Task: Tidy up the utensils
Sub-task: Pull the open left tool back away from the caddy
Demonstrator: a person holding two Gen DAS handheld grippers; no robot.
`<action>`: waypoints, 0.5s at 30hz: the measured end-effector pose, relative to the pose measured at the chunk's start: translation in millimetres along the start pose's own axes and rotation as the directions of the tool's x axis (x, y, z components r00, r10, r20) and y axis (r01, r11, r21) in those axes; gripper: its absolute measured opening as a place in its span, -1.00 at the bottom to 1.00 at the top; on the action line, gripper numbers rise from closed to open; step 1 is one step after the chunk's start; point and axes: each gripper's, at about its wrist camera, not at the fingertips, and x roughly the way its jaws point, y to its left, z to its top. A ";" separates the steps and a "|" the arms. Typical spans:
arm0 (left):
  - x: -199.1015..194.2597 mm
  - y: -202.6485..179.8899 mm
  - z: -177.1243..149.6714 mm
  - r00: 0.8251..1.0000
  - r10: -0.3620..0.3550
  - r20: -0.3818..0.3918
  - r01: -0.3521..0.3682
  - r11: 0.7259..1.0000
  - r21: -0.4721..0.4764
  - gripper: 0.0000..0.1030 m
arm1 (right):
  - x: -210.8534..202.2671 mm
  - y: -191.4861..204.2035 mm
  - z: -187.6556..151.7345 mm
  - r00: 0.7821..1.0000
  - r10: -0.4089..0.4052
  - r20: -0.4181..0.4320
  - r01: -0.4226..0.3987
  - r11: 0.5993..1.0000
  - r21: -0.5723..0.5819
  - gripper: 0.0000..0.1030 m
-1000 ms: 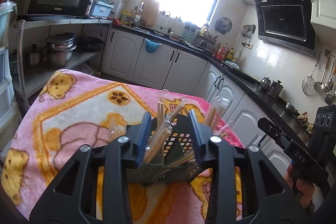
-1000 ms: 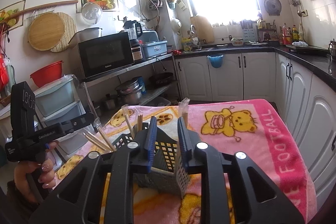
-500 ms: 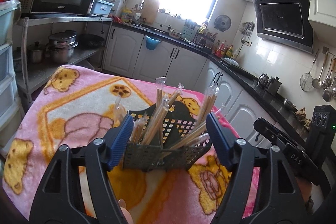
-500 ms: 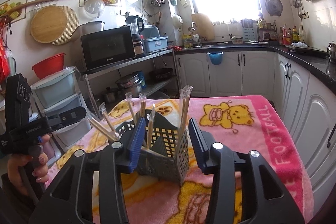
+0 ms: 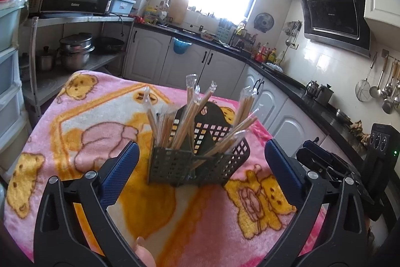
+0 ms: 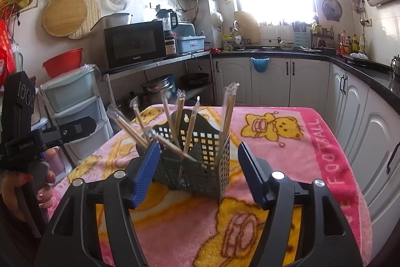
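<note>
A dark perforated utensil basket (image 5: 175, 167) (image 6: 212, 174) stands upright on the pink bear blanket (image 5: 100, 116) (image 6: 287, 142). Several wrapped wooden chopsticks (image 5: 190, 116) (image 6: 228, 111) lean in its compartments. My left gripper (image 5: 200, 144) sits just short of the basket, jaws opening wide, its blue pads (image 5: 120, 174) clear of it. My right gripper (image 6: 198, 145) faces the basket from another side, jaws opening too. Neither pad (image 6: 146, 172) presses on anything. Each gripper also shows at the edge of the other's view, the left gripper (image 6: 50, 134) in a hand.
A shelf rack with a microwave (image 6: 135, 44) and pots (image 5: 75, 49) stands beyond the table's far edge. Plastic drawers (image 6: 75, 101) are at its left side. White cabinets (image 6: 362, 121) under a black counter run along the right.
Both grippers have opened from nearly shut around chopsticks and drawn back from the basket. The chopsticks now stand free in the basket.
</note>
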 end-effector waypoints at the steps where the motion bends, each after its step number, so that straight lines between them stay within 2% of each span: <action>1: 0.6 1.3 -1.3 1.000 0.004 -0.004 -0.004 1.000 0.000 0.79 | -0.7 1.2 -1.7 1.000 -0.002 -0.001 0.002 1.000 -0.002 0.32; 7: 2.1 6.6 -15.6 0.999 0.020 -0.033 -0.020 1.000 -0.001 0.79 | -2.2 2.7 -13.1 1.000 -0.017 -0.014 0.017 1.000 0.003 0.51; 15: 4.2 11.2 -34.6 0.997 0.049 -0.065 -0.050 0.999 0.000 0.79 | -1.8 0.3 -28.4 0.999 -0.033 -0.035 0.034 0.999 0.024 0.63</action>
